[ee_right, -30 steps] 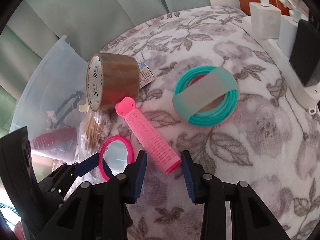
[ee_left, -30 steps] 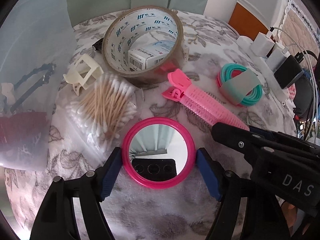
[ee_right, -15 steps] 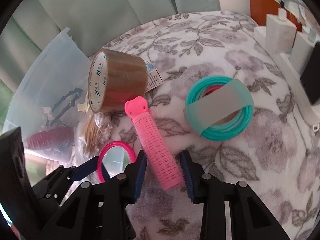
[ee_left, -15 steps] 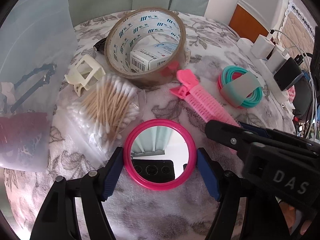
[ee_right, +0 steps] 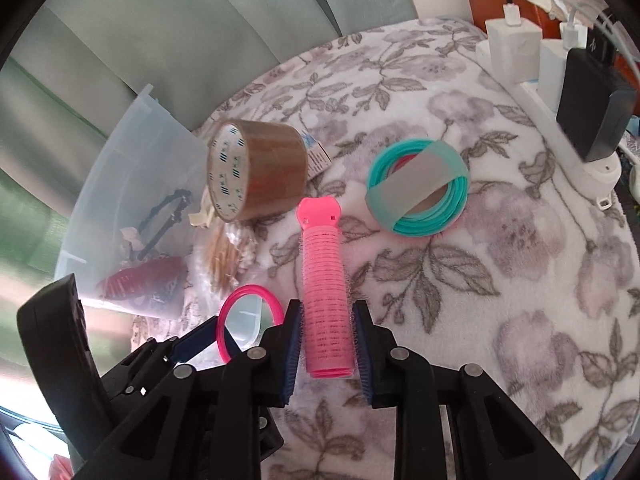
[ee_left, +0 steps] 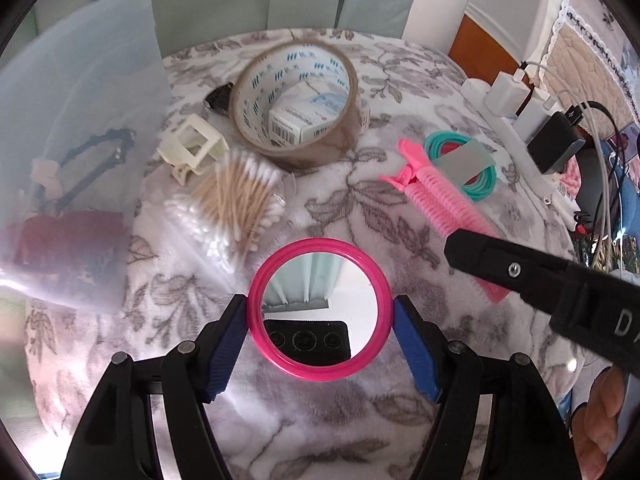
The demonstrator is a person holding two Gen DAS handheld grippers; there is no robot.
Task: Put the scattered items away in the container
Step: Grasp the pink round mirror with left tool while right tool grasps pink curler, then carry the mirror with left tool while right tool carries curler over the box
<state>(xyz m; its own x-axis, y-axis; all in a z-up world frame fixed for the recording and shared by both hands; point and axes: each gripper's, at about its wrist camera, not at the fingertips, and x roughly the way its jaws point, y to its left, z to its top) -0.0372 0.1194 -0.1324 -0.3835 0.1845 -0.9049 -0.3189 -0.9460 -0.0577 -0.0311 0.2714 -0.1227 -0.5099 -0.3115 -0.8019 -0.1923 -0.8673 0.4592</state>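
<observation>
Across floral blanket (ee_left: 360,216), items lying loose. At far left: translucent container (ee_left: 80,120), already holding dark clip and red item. Beside its wall, loose on blanket: tape roll (ee_left: 296,100) on its side with small box inside, bag of cotton swabs (ee_left: 236,200), cream claw clip (ee_left: 196,148), teal ring bundle (ee_right: 418,188).

Right of centre: pink hair roller (ee_right: 324,292), long axis running straight away from right gripper (ee_right: 325,344), clip end far, butt end between the pads. Pads pressed against both flanks; clamped on it, or as good as. Container off to left of this tool, beyond tape roll.

Nearer container: round pink mirror (ee_left: 318,312), flat, face up, between pads of left gripper (ee_left: 320,340). Left pad touching rim, right pad just meeting it; closed on mirror by the look. Both tools low, levelled along blanket, side by side.
</observation>
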